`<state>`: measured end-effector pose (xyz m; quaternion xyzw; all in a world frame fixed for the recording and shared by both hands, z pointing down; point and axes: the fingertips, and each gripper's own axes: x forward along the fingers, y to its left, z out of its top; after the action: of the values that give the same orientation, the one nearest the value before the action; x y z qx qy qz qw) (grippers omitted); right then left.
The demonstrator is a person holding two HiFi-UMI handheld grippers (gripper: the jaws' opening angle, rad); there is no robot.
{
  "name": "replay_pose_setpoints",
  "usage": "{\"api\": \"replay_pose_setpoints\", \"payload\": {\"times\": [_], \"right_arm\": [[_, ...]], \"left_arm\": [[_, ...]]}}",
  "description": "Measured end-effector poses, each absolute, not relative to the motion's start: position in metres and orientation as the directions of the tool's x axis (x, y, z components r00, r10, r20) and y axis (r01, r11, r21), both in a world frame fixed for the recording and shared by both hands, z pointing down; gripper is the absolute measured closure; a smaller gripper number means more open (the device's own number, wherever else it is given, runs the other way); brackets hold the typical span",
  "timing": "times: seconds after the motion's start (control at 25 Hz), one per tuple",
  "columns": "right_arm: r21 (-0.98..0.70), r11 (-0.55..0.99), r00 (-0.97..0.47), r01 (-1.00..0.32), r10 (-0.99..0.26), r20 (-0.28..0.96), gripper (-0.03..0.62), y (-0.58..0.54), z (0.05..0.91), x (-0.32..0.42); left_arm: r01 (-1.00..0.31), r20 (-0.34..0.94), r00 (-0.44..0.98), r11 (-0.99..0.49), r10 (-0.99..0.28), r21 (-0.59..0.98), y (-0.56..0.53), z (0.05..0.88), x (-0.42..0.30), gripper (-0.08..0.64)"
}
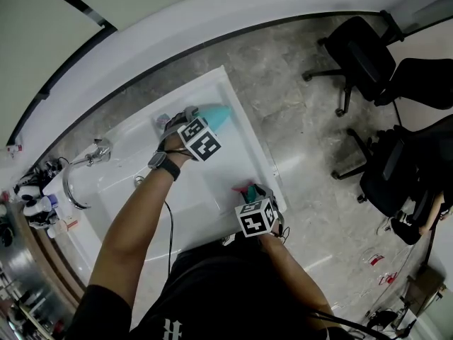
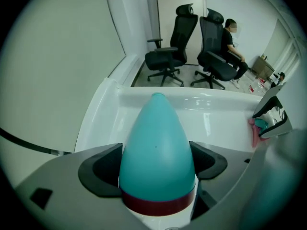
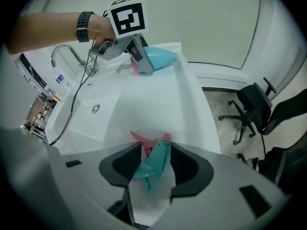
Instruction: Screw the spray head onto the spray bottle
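head view: left tool (image 2: 156, 163) open round tapered bottle (image 1: 216, 115), right tool (image 3: 154, 169) seemingly open round spray head (image 3: 159, 158)

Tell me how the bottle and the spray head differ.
Shape: the bottle is a smooth, plump cone; the spray head is thin and angular.
Size: the bottle fills the left gripper's wide jaws; the spray head leaves room between the right gripper's.
Colour: the bottle has a dark red band; the spray head has pink parts.
Both are mainly teal and are at the white sink.
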<state>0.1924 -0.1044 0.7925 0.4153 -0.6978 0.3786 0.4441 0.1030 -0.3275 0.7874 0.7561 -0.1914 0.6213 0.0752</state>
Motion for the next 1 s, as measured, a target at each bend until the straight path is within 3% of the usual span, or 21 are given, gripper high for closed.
{"api": "replay_pose_setpoints", "payload": {"times": [0.2, 0.56, 1.0], "right_arm": [[-0.186, 0.367, -0.278, -0.912, -0.218, 0.935, 0.420, -0.103, 0.793, 0.194], [-0.192, 0.384, -0.294, -0.903, -0.229, 0.928, 0.434, -0.105, 0.787, 0.199], [-0.184, 0.422, -0.341, -0.888, -0.335, 0.879, 0.434, -0.118, 0.729, 0.201]], "left_arm": [[-0.307, 0.972, 0.110, -0.937, -0.209, -0.166, -0.325, 0.799, 0.101, 0.137], [-0.281, 0.965, 0.131, -0.942, -0.225, -0.182, -0.324, 0.797, 0.100, 0.132], [-0.339, 0.926, 0.243, -0.919, -0.290, -0.199, -0.302, 0.723, 0.101, 0.132]]}}
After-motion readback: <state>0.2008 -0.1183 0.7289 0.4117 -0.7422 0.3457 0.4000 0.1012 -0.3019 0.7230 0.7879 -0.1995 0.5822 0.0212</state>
